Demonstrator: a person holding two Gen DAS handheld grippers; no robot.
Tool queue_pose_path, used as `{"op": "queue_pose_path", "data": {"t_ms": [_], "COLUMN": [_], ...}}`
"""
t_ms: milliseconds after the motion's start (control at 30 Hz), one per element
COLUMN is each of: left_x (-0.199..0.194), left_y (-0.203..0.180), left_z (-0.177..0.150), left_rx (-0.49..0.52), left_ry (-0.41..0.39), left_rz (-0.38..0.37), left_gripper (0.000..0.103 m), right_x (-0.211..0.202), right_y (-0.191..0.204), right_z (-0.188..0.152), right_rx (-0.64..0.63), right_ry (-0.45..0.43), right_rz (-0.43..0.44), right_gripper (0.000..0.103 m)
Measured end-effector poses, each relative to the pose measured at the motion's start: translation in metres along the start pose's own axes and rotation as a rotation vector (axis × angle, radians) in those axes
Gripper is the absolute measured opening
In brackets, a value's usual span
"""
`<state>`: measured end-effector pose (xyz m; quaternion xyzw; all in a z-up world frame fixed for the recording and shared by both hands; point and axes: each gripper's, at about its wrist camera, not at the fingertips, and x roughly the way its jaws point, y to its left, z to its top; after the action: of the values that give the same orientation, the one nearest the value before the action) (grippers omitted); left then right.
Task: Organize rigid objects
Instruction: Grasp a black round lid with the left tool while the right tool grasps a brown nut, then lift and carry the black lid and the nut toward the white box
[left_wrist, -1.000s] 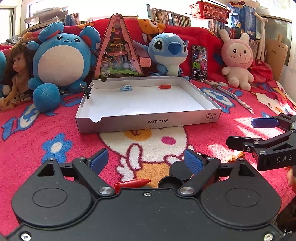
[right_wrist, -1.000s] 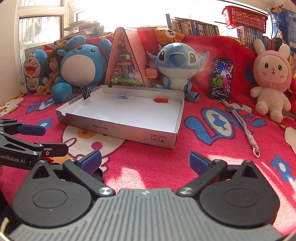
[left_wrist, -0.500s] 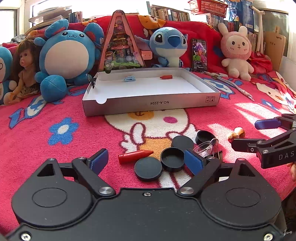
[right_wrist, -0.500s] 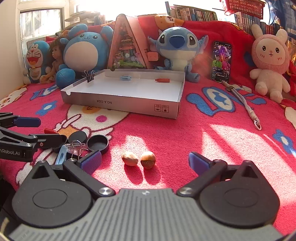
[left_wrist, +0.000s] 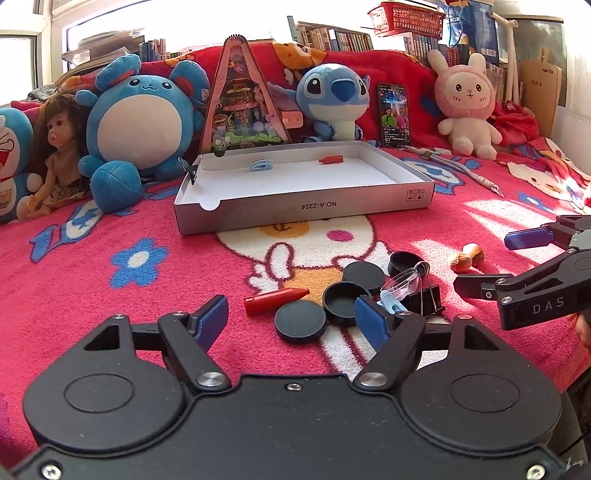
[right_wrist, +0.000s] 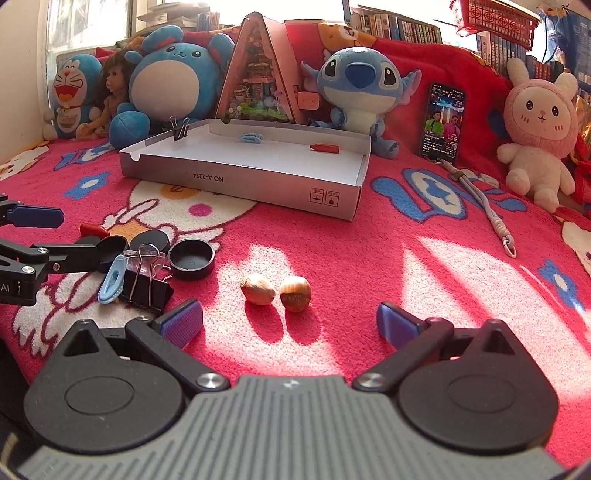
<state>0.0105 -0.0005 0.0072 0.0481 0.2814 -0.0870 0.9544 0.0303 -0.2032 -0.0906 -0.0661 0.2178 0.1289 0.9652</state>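
Observation:
A shallow white box (left_wrist: 306, 212) (right_wrist: 243, 181) lies on the red blanket with a blue clip (left_wrist: 260, 165) and a red crayon (left_wrist: 331, 160) inside. In front of it lies a pile: a red crayon (left_wrist: 275, 300), several black caps (left_wrist: 300, 325), a black binder clip (right_wrist: 146, 286), a blue clip (right_wrist: 112, 279) and two hazelnuts (right_wrist: 275, 290). My left gripper (left_wrist: 291, 323) is open and empty, just short of the caps. My right gripper (right_wrist: 290, 323) is open and empty, just short of the hazelnuts.
Plush toys (left_wrist: 142, 122), a doll (left_wrist: 55, 147), a triangular toy house (left_wrist: 242, 99) and a phone (left_wrist: 394, 114) line the back. A grey cord (right_wrist: 484, 206) lies on the blanket to the right. A binder clip (right_wrist: 180, 129) sits on the box's left wall.
Both grippers have pulled back and up from the blanket. The pile of caps, clips and hazelnuts has come into full view in front of the fingers.

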Motion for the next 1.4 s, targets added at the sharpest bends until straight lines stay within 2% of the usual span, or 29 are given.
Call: {"op": "queue_pose_path", "data": {"t_ms": [33,100,167,300,400,533,600,800,1133,1300,1400], "left_x": [-0.001,-0.002,-0.003,-0.003,0.0,0.0,0.0,0.003,0.011,0.014,0.015], "left_y": [0.0,0.001,0.002,0.0,0.0,0.0,0.0,-0.004,-0.003,-0.003,-0.001], "left_z": [0.0,0.0,-0.001,-0.003,-0.004,-0.005,-0.005,-0.006,-0.004,-0.004,-0.004], "left_rx": [-0.002,-0.006,-0.007,0.003,-0.002,0.001,-0.001,0.031,0.002,-0.007,-0.014], "left_ry": [0.002,0.011,0.02,0.024,0.034,0.032,0.032,0.044,0.041,0.031,0.029], "left_rz": [-0.002,-0.011,-0.024,-0.015,-0.023,-0.021,-0.021,-0.004,-0.001,0.022,0.023], "left_gripper": [0.062,0.049,0.044,0.032,0.029,0.029,0.029,0.03,0.03,0.043,0.043], "right_x": [0.0,-0.001,-0.002,-0.005,-0.009,-0.015,-0.016,-0.01,-0.001,0.002,0.002], "right_y": [-0.001,-0.003,-0.004,-0.002,-0.002,-0.005,-0.005,-0.006,0.001,0.002,0.003], "right_z": [0.001,0.002,0.003,0.003,0.003,0.005,0.005,0.001,0.002,0.001,0.001], "right_rx": [0.005,0.019,0.029,0.026,0.037,0.057,0.049,0.037,0.036,0.033,0.028], "right_ry": [-0.004,-0.011,-0.012,-0.027,-0.054,-0.078,-0.084,-0.049,-0.045,-0.036,-0.039], "right_rz": [-0.004,-0.006,0.006,0.0,-0.009,-0.015,-0.042,-0.061,-0.05,-0.047,-0.051], "right_gripper": [0.103,0.103,0.103,0.094,0.086,0.071,0.055,0.04,0.038,0.036,0.036]}}
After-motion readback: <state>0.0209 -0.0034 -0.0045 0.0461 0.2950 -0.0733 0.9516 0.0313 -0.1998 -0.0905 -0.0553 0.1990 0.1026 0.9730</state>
